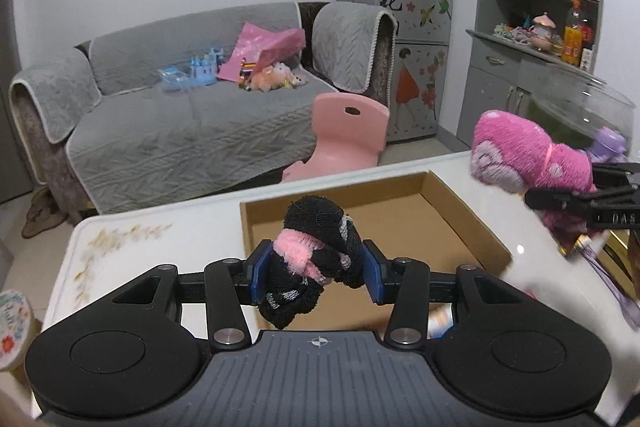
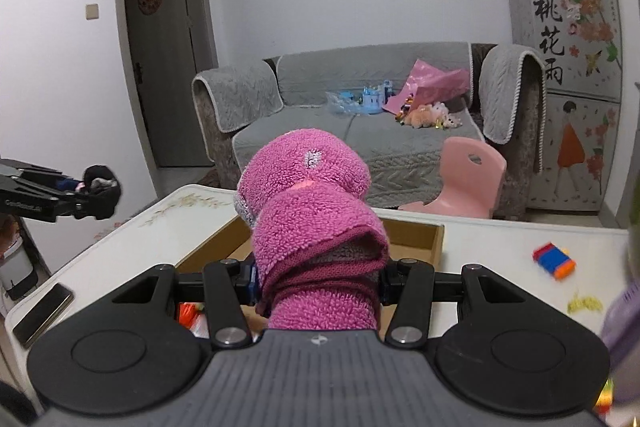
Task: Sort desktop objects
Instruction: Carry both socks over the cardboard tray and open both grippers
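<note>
My left gripper (image 1: 316, 273) is shut on a rolled black sock with a pink band (image 1: 316, 251) and holds it above the near edge of an open cardboard box (image 1: 400, 223) on the white table (image 1: 160, 247). My right gripper (image 2: 318, 281) is shut on a rolled magenta fuzzy sock (image 2: 312, 223) and holds it above the same box (image 2: 416, 239). The magenta sock (image 1: 520, 155) and the right gripper also show at the right of the left wrist view. The left gripper with the black sock (image 2: 100, 195) shows at the left of the right wrist view.
A small block toy (image 2: 554, 261) and a yellow scrap (image 2: 584, 303) lie on the table right of the box. A phone (image 2: 42, 313) lies at the table's left edge. A purple item (image 2: 622, 327) is at the right. A pink chair (image 1: 344, 139) and a grey sofa (image 1: 180, 123) stand beyond the table.
</note>
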`<state>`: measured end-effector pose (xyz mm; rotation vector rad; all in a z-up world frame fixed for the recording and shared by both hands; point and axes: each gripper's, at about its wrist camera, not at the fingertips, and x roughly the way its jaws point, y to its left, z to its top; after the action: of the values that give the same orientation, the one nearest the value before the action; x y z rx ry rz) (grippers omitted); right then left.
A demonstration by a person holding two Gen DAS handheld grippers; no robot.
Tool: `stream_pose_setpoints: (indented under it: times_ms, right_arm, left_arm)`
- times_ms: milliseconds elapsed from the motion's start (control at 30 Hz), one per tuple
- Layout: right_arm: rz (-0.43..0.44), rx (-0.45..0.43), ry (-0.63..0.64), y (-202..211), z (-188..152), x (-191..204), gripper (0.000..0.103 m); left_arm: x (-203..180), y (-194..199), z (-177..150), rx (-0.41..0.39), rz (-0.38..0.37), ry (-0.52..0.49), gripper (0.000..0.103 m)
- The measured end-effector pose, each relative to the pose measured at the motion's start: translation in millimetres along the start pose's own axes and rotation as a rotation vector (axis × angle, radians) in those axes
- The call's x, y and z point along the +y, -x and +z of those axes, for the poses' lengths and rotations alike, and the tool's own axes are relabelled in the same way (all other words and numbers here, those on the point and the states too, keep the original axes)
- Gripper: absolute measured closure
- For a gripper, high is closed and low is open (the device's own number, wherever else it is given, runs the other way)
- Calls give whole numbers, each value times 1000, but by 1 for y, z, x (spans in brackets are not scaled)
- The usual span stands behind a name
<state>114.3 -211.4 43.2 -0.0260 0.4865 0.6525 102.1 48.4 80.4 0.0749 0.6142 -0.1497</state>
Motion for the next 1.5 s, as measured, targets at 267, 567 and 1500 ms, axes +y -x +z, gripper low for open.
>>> stream_pose_setpoints:
  times_ms: [267,567,1500]
  right_arm:
    - [-2,122,16,-84,0,8,57]
    - [-23,233,17,-165,-12,12,57]
    - [-112,308,0,-195,-8,25,28]
  left_arm:
    - [5,-118,14,91,10,1,50]
    - [21,-204,-3,189,50,20,50]
    - [34,-202,-5,182,149,62,22]
